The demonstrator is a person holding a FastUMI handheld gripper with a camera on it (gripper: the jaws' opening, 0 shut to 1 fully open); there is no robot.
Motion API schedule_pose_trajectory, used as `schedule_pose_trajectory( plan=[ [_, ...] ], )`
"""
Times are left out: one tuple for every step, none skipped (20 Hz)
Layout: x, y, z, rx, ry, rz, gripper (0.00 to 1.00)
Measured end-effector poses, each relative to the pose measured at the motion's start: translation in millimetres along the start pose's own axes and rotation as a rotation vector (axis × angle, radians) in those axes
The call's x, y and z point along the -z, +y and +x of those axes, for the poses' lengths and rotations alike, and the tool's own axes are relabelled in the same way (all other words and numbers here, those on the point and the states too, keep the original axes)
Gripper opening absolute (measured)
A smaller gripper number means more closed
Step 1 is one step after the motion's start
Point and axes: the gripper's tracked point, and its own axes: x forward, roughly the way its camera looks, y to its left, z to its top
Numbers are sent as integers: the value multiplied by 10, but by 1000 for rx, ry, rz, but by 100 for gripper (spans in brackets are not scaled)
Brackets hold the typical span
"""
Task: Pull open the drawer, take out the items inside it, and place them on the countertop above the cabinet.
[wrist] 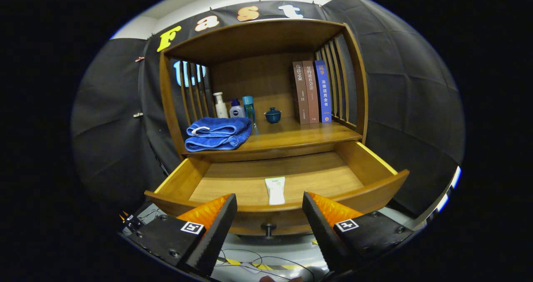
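A small white tube (275,190) lies flat on the floor of the drawer (374,190), close behind the drawer's front wall and roughly midway along it, its narrower cap end pointing back toward the cabinet and its broad crimped end toward the front; there is faint green print near the cap end, too small to make out. The drawer is pulled well out, a shallow wooden tray with a curved front and a dark round knob (268,228) below the tube. The gripper (270,209) hangs just in front of the drawer's front wall with its fingers spread wide, holding nothing; the tube sits just ahead of them, in line with the gap between them. Above the drawer, on the countertop (300,138) of the wooden cabinet, a folded blue towel (218,133) rests at the left front, with a white bottle (220,105), a small blue-capped bottle (236,109) and a tall teal bottle (248,108) behind it, a dark lidded cup (273,115) near the middle, and three upright books (311,91) standing against the right slatted side.
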Motion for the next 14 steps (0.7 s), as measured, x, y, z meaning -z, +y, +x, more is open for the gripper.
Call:
schedule_pose_trajectory(
  plan=[
    [-85, -28, 112, 15, 41, -38, 98],
    [-124, -12, 240, 15, 96, -65, 98],
    [-150, 38, 369, 2, 152, -88, 99],
    [-182, 128, 536, -34, 198, -85, 99],
    [-179, 187, 718, -50, 250, -64, 99],
    [-136, 211, 897, -56, 306, -60, 99],
    [-58, 164, 1060, -52, 374, -83, 98],
    [57, 141, 1179, -58, 443, -113, 99],
    [172, 141, 1277, -76, 523, -133, 99],
    [287, 144, 1367, -68, 584, -119, 99],
    [427, 151, 1436, -58, 650, -103, 99],
    [560, 142, 1487, -44, 708, -95, 99],
    [666, 118, 1514, -28, 750, -97, 99],
    [774, 90, 1538, -15, 786, -120, 99]
  ],
)
